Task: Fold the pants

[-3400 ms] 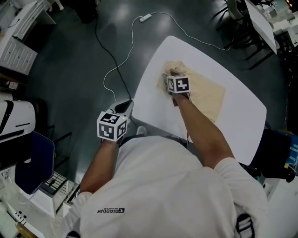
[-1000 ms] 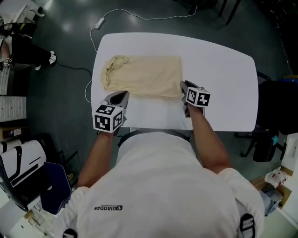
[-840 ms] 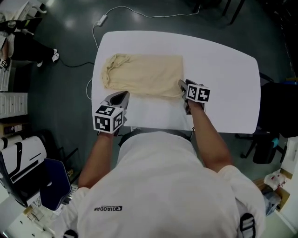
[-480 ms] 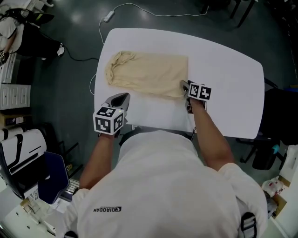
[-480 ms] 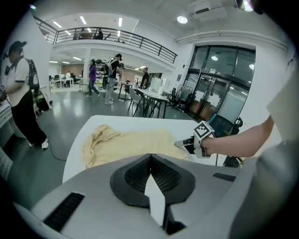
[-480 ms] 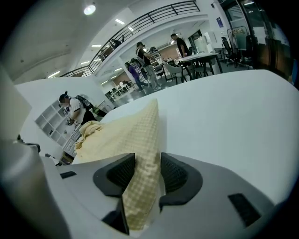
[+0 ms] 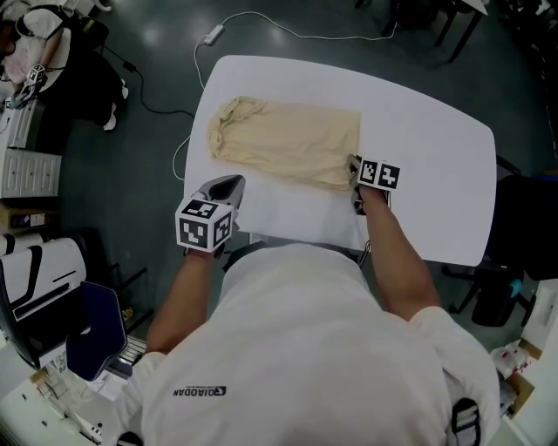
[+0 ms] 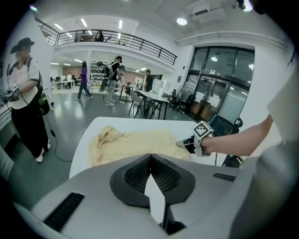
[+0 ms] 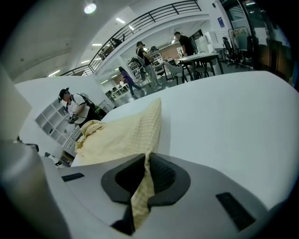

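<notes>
The pale yellow pants lie folded in a long rectangle on the white table, with the bunched end at the left. My right gripper is at the cloth's near right corner. Its jaws have just been closing, and in the right gripper view they are shut on a fold of the pants that runs down between the pads. My left gripper hovers at the table's near left edge, short of the pants. It is shut with nothing in it.
A white cable and its plug block lie on the dark floor beyond the table. A dark chair stands at the right. A person stands left of the table, others farther back by more tables.
My right gripper has come down onto the near right corner of the pants and closed on it. The left gripper has stayed near the table's left edge. The head view has shifted.
</notes>
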The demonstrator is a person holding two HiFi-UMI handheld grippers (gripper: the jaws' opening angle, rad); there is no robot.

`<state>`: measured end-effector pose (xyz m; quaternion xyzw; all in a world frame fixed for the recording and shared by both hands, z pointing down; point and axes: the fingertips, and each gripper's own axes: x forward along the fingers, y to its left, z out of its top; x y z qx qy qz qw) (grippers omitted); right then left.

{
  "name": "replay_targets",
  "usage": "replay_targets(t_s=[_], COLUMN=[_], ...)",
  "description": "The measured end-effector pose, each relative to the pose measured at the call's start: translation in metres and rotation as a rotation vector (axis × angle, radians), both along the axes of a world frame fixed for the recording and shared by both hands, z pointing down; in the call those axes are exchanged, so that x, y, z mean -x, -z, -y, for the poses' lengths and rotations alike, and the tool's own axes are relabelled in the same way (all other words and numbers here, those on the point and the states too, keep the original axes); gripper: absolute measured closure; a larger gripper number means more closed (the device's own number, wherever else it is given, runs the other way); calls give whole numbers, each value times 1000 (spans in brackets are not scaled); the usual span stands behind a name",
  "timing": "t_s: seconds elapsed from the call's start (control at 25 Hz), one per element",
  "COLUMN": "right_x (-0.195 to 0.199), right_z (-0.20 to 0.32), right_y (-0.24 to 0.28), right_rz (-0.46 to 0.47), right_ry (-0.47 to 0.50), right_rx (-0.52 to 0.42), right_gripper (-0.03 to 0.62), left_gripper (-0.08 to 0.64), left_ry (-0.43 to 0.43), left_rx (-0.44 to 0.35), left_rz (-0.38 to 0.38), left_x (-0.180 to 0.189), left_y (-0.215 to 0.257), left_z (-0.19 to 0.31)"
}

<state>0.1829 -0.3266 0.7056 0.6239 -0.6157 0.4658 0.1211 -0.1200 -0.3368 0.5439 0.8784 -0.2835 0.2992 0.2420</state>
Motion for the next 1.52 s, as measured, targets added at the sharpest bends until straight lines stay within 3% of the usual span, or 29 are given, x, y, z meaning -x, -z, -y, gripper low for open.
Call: replay_targets(t_s=[0.56, 1.0, 1.52], right_x=[24, 76, 159], right_z=[9, 33, 82], right_y=[68, 134, 189], right_rz=[-109, -82, -56], right_ry=[33, 77, 205], right_rx=[-122, -249, -342], right_gripper=[555, 557, 557], left_gripper=[532, 532, 532], left_ry=[-30, -22, 33], left_rx=[-24, -22, -31], left_rz=[-47, -87, -118], left_x=[16, 38, 79], left_y=[9, 8, 13], left_z=[6, 11, 23])
